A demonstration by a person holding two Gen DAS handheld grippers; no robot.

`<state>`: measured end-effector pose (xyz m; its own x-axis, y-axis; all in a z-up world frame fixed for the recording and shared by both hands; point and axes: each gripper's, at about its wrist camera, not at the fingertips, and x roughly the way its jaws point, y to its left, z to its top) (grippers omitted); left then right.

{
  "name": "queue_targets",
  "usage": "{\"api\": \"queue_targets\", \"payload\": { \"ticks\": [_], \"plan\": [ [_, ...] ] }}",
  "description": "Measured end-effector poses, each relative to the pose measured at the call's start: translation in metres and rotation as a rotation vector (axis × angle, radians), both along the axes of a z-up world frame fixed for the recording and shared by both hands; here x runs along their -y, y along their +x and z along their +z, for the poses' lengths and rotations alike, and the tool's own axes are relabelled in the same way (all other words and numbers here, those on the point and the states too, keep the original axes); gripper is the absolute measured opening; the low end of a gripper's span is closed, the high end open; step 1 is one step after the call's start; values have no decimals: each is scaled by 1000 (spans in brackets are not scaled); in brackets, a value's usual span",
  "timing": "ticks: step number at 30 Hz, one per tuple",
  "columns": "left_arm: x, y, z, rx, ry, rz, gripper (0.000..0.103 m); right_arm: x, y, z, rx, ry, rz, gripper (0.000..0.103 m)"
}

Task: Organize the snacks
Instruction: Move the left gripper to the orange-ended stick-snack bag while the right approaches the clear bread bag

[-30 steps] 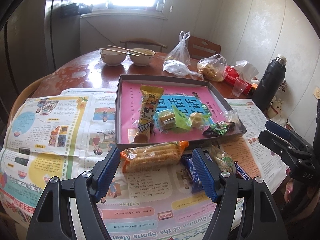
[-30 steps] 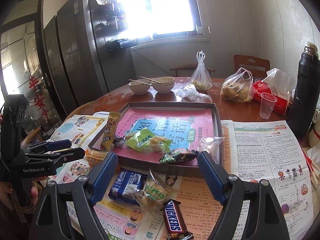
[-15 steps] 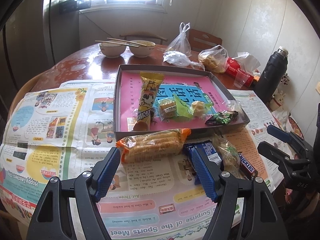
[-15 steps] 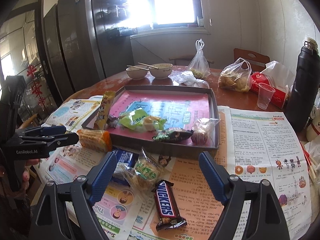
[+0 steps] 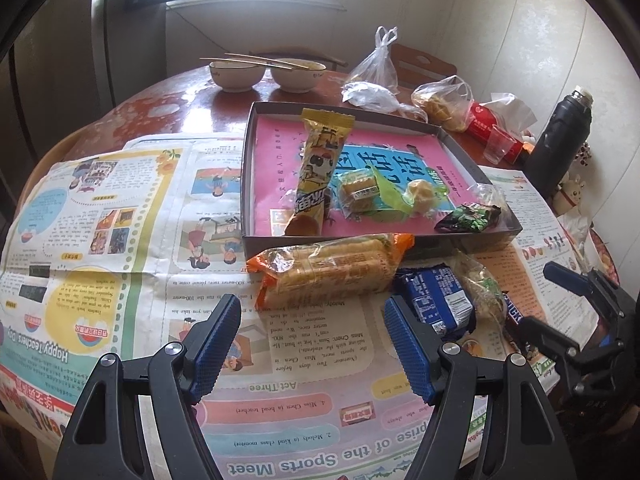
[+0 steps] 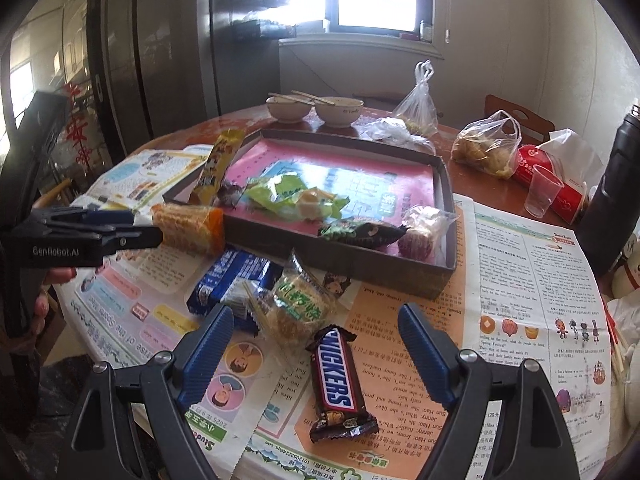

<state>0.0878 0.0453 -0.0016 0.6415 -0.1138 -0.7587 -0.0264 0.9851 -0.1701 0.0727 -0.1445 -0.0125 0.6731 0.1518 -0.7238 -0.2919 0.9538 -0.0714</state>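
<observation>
Approach step: both grippers, left gripper (image 5: pixel 312 344) and right gripper (image 6: pixel 316 344), have fingers spread, empty. Snickers bar (image 6: pixel 338 384) lies at the right's twelve o'clock (outside the tray (image 6: pixel 360 270)); next, straddle and pinch it.

Both grippers have sunk toward the newspaper (image 5: pixel 120 264): the left gripper (image 5: pixel 312 344) now hangs nearer the orange biscuit pack (image 5: pixel 328 272), the right gripper (image 6: pixel 316 348) nearer the chocolate bar (image 6: pixel 336 384).
</observation>
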Motion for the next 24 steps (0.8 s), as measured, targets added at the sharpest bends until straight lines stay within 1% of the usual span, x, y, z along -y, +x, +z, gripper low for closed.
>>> {"api": "queue_targets", "payload": {
  "ticks": [4,8,13,21,24],
  "plan": [
    [-4,2,-3,-1,-6,8,76,-6,2,-9,-21,-28,18,84],
    [-7,5,-7,-9,-12,9,76,-12,5,-20,-25,-88,15,84],
    [-6,9,-11,-13,-18,5,76,-13,16,-32,-19,-171,-18,84],
    [-8,17,-16,0,-44,-7,76,-18,27,-41,-19,-191,5,83],
    [-8,20,-19,2,-54,-16,76,-18,32,-43,-19,-180,14,82]
  ]
}}
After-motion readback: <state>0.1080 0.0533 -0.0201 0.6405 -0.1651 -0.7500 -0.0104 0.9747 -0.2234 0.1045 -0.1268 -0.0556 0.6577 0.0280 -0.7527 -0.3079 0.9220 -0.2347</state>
